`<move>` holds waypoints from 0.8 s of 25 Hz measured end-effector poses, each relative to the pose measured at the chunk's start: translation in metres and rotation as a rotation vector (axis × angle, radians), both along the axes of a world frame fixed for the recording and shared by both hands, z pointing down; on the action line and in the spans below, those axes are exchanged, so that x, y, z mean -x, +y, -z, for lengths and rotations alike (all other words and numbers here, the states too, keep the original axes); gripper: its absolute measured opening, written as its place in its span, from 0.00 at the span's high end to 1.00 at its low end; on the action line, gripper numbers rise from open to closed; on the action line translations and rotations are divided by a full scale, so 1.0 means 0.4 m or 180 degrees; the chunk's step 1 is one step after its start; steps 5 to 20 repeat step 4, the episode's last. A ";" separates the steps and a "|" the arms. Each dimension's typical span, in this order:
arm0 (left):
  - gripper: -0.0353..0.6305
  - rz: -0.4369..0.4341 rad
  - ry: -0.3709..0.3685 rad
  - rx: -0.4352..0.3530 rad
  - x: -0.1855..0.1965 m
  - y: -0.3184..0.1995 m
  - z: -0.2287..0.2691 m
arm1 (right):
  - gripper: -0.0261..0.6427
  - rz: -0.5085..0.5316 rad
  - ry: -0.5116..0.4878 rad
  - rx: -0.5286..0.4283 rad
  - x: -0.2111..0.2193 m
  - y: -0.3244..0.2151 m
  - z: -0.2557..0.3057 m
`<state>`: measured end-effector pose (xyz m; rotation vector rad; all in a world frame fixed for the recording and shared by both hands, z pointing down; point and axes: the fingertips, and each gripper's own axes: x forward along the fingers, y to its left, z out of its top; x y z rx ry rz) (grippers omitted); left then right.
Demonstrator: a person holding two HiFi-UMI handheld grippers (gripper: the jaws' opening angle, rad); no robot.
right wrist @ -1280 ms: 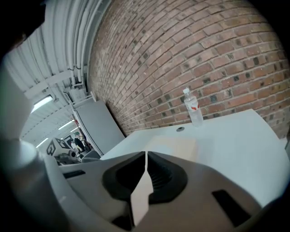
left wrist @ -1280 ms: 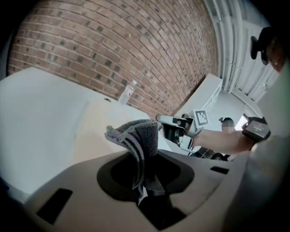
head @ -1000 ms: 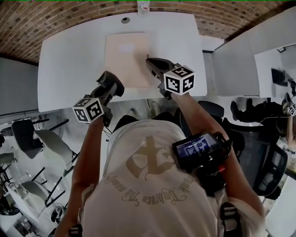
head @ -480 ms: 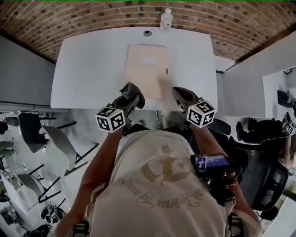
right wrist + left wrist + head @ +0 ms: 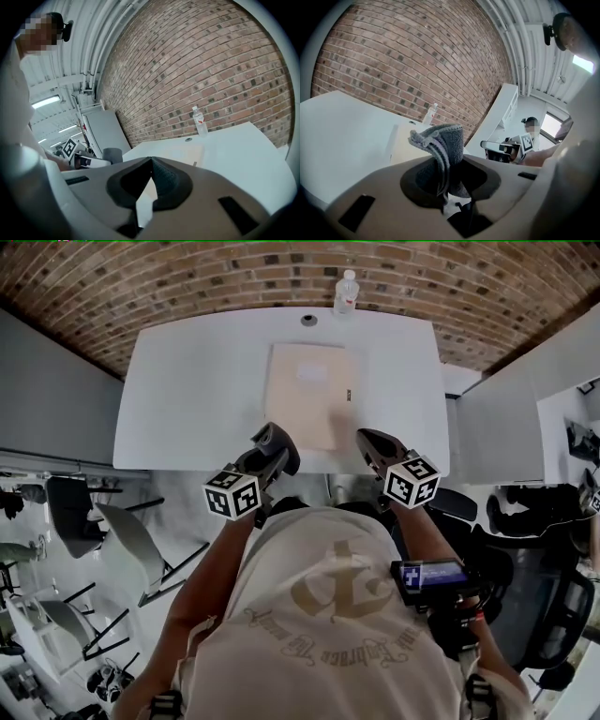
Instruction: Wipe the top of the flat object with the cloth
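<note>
A beige flat object (image 5: 307,395) lies on the white table (image 5: 187,390), reaching from its middle to its front edge. My left gripper (image 5: 274,441) hovers at the table's front edge, just left of the flat object's near corner. It is shut on a folded grey cloth (image 5: 443,143), which sticks up out of the jaws. My right gripper (image 5: 369,441) is over the front edge too, just right of the flat object, shut with nothing between its jaws (image 5: 151,162). The flat object (image 5: 186,153) also shows in the right gripper view, ahead of the jaws.
A water bottle (image 5: 345,292) and a round cable hole (image 5: 309,321) are at the table's far edge by the brick wall. Chairs (image 5: 112,531) stand at the left, a grey cabinet (image 5: 492,418) at the right. A screen device (image 5: 427,574) is strapped to the right forearm.
Both grippers have drawn back toward the person. The right gripper left the flat object's right side and now hangs at the table's front edge. The left keeps hold of the cloth.
</note>
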<state>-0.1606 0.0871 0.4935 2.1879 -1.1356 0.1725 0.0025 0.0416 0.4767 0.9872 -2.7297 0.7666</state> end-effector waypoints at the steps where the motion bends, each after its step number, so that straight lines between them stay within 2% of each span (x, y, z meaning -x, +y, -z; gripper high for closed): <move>1: 0.79 -0.0014 -0.0003 0.0001 -0.001 0.000 0.001 | 0.93 -0.0009 -0.0002 -0.0002 0.001 -0.001 0.002; 20: 0.79 -0.0056 -0.0009 0.0009 -0.004 -0.001 0.003 | 0.93 -0.0023 0.0011 -0.0006 0.004 -0.006 0.007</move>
